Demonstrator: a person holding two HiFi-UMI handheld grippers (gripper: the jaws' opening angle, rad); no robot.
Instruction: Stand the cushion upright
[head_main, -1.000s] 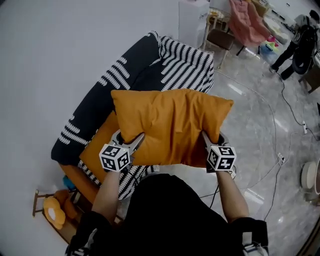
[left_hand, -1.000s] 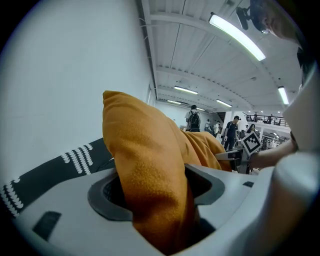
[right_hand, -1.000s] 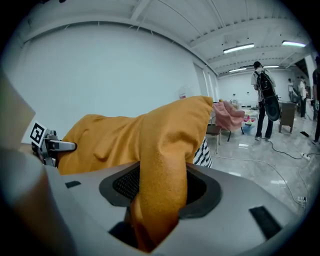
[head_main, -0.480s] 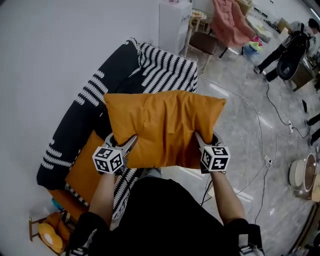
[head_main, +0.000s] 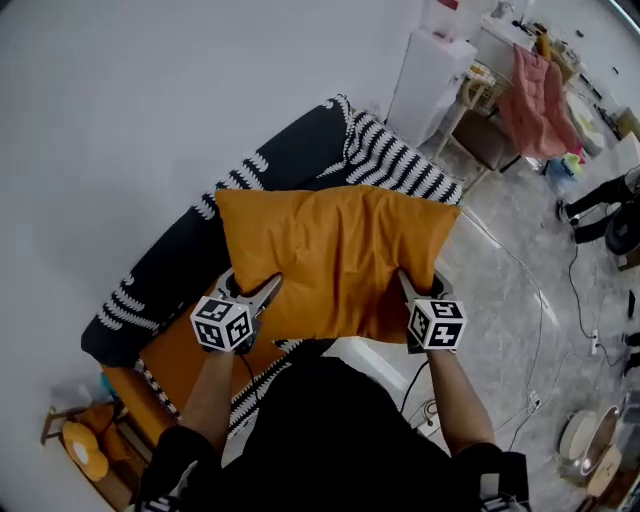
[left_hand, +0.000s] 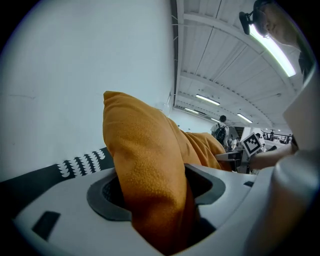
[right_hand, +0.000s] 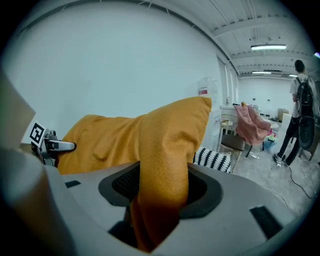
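Carried between both grippers, the cushion (head_main: 335, 255) has been swung across over the sofa (head_main: 285, 165) during the last second, and more of a second orange cushion (head_main: 180, 345) on the seat has been uncovered at the lower left.

From the head view, the cushion is seen held in the air, broad face up, above the seat and in front of the black-and-white striped backrest. Its near corners are taken by the left gripper (head_main: 262, 293) and the right gripper (head_main: 410, 288).

By the left gripper view, the left gripper (left_hand: 155, 192) is shown clamped on a thick fold of the orange fabric, with the white wall (left_hand: 75, 65) behind.

By the right gripper view, the right gripper (right_hand: 160, 190) is likewise shown pinched on its corner of the cushion (right_hand: 160, 145).

For the step in hand, the far edge would best be lowered onto the seat first, then the near edge raised by both grippers together, so that the cushion is tipped against the backrest. Both grips should be kept until it leans steadily; if one is let go early, it may flop forward.
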